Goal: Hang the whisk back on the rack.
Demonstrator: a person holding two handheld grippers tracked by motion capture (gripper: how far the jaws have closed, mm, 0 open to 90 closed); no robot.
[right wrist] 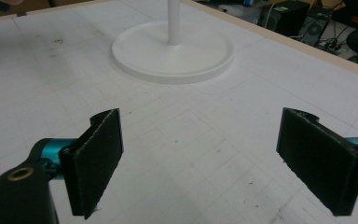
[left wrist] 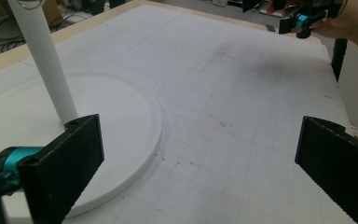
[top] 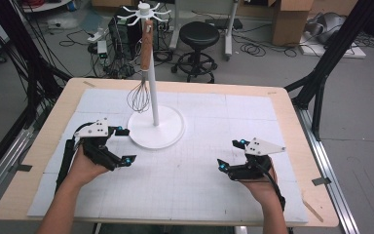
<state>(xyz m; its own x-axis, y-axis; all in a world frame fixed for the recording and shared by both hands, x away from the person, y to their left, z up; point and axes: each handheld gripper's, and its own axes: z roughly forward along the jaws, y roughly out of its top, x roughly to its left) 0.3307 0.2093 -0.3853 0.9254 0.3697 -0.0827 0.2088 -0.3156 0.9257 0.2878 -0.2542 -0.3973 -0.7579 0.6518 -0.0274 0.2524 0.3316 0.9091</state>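
A white stand point(top: 155, 127) with a round base and tall pole rises from the middle of the white mat; hooks spread at its top. A whisk point(top: 143, 73) with a wooden handle hangs from one hook, its wire head beside the pole. My left gripper point(top: 125, 145) rests open on the mat just left of the base point(left wrist: 121, 126), nothing between its jaws. My right gripper point(top: 230, 154) sits open at the mat's right front, pointing left toward the base point(right wrist: 172, 53), and is empty. The right gripper point(left wrist: 300, 22) also appears far off in the left gripper view.
A white gridded mat point(top: 214, 165) covers the wooden table point(top: 292, 126). Behind the table stand a black stool point(top: 198, 44), cables and computer gear on the floor. Black frame legs point(top: 321, 73) flank the table on both sides.
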